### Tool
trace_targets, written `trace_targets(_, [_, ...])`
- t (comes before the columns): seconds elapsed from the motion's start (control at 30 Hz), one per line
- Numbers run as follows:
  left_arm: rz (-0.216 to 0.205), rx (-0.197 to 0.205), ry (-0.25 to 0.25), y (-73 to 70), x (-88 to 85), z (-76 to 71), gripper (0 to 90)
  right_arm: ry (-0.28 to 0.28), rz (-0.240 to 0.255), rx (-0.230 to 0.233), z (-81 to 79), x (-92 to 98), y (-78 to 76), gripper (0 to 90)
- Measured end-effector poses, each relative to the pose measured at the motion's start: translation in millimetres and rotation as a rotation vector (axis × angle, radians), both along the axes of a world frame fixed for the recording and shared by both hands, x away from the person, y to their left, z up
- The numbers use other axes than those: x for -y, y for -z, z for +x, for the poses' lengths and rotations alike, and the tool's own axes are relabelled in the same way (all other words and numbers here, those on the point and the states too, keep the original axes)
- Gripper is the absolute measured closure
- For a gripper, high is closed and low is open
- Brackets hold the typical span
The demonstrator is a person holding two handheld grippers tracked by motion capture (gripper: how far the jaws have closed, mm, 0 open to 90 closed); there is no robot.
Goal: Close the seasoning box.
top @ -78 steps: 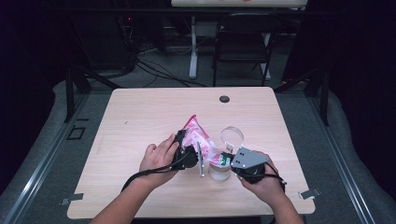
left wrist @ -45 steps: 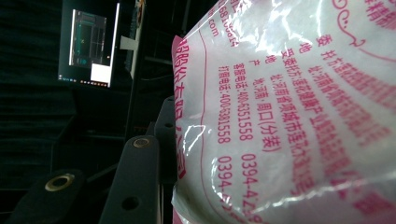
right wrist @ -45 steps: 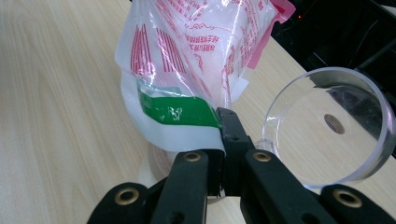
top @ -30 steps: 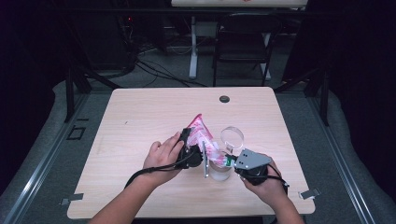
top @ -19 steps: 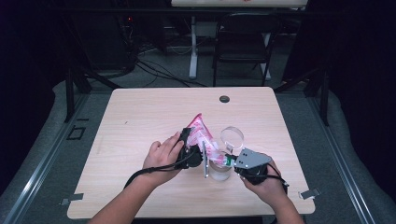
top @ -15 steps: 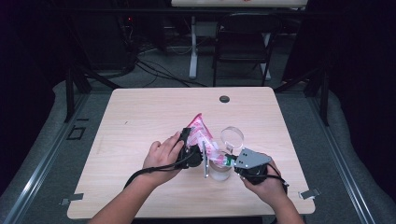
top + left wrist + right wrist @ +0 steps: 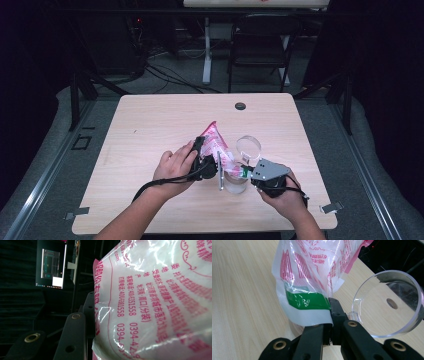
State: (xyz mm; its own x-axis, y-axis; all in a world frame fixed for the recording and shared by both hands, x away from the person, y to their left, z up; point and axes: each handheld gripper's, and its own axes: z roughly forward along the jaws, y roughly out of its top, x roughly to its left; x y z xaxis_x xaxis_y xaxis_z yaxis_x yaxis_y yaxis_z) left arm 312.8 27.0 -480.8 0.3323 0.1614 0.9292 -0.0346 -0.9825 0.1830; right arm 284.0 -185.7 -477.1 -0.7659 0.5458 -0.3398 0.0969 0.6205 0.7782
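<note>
Two hands hold a pink and white bag [image 7: 216, 145] up over the table [image 7: 150, 130], near its front edge. The left gripper [image 7: 205, 159] squeezes the fat middle of the bag. The right gripper [image 7: 329, 315] pinches the green strip [image 7: 308, 300] at the bag's end. A clear cup [image 7: 387, 302] is just beside the bag.
</note>
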Motion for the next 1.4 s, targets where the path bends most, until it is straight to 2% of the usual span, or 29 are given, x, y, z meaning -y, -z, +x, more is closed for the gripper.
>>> trace_targets(0.8, [0.011, 0.001, -0.001, -3.1, 0.5, -0.3, 62.9, -0.002, 0.000, 0.001, 0.3, -0.3, 0.2, 89.9])
trace_targets(1.4, [0.012, 0.018, 0.010, -4.6, 1.5, 0.4, 62.9, 0.000, 0.001, 0.003, 0.3, 0.1, 0.0, 89.8])
